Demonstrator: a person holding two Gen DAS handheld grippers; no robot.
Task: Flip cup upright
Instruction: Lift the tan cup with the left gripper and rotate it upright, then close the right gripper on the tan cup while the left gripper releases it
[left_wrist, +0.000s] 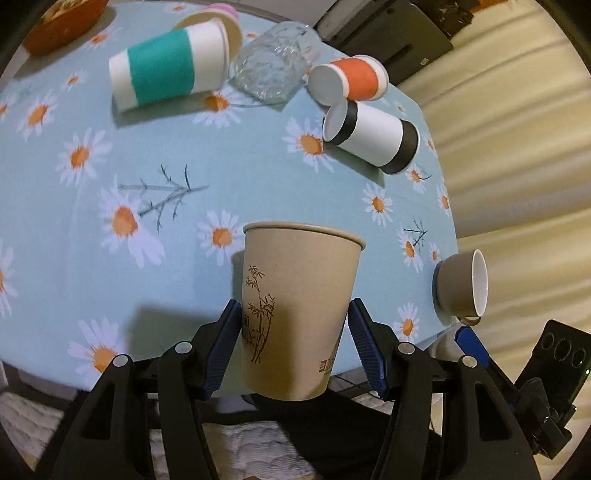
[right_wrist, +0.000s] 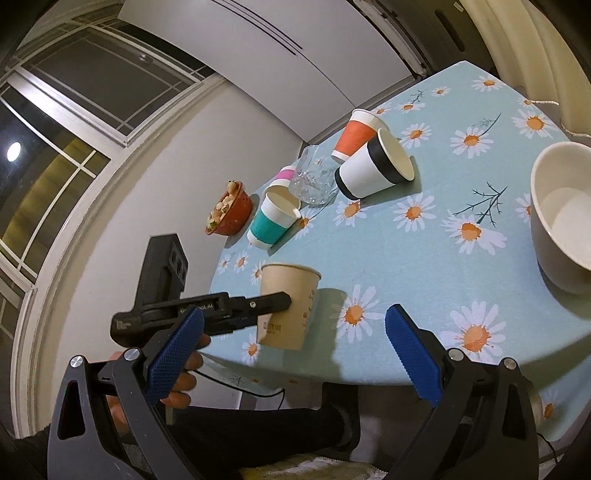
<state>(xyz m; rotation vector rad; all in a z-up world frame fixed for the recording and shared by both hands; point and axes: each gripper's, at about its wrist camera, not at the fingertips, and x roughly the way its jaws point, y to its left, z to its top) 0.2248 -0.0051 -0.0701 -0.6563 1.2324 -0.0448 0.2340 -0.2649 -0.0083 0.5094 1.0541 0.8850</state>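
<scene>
My left gripper (left_wrist: 293, 325) is shut on a tan paper cup (left_wrist: 299, 310) with a bamboo print, held upright with its rim on top, near the table's front edge. The right wrist view shows the same cup (right_wrist: 286, 306) upright with the left gripper's fingers (right_wrist: 275, 301) clamped on it. Whether its base touches the cloth I cannot tell. My right gripper (right_wrist: 291, 349) is open and empty, below the table's near edge, close to the cup.
Lying on the daisy tablecloth (left_wrist: 184, 155): a teal-banded cup (left_wrist: 166, 70), a glass tumbler (left_wrist: 275, 62), an orange cup (left_wrist: 351, 79), a black-banded cup (left_wrist: 373, 136), a pink cup (left_wrist: 221, 11). A grey ceramic cup (left_wrist: 461, 286) lies at the right edge. A red bowl (right_wrist: 231, 214) stands far left.
</scene>
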